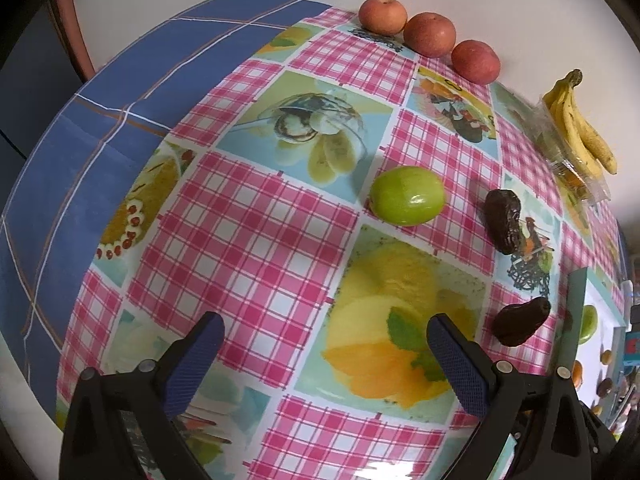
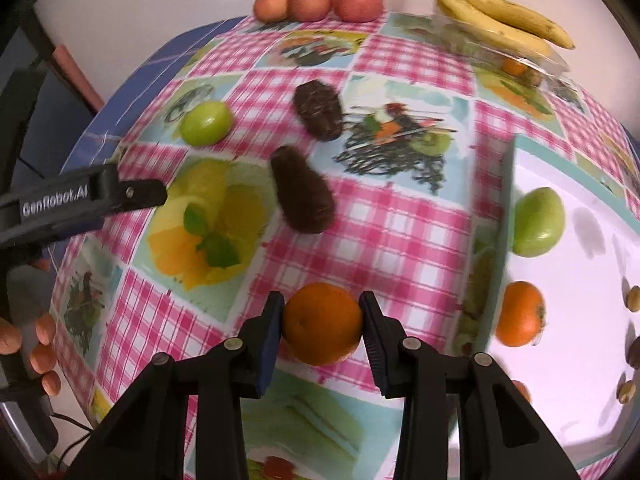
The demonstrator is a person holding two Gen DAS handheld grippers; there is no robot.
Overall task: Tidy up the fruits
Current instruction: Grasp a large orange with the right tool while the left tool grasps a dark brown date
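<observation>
Two tools are at work over the checked tabletop. The right tool [image 2: 322, 322] holds an orange [image 2: 322, 324] squeezed between its pads, above the cloth near the front edge and just left of the white tray [image 2: 568, 184]. That grip across the fruit's widest part looks meant to carry it sideways into the tray, where another orange [image 2: 520, 314] and a green fruit [image 2: 538, 222] already lie, so like seems to be gathered with like. The left tool [image 1: 324, 344] is spread wide and holds nothing, hanging over the printed cloth; a second green fruit [image 1: 406, 196] sits ahead of it, well apart, probably its next pick.

Two dark dates [image 2: 302, 190] lie loose in the middle of the tabletop, one [image 2: 318, 110] farther back than the other. Neither blocks the short path from the held orange to the tray, though the tray's raised near rim must be cleared. Small nuts or similar bits [image 2: 632, 298] rest at the tray's right side; what they are I cannot tell. Along the back edge, three apples [image 2: 318, 2] stand in a row against the wall, and bananas [image 2: 500, 20] lie on a clear plastic box [image 2: 520, 60] at the back right corner. At the left edge of the right wrist view, the left tool's body and a hand's fingertips [image 2: 44, 344] show, clear of the orange.
</observation>
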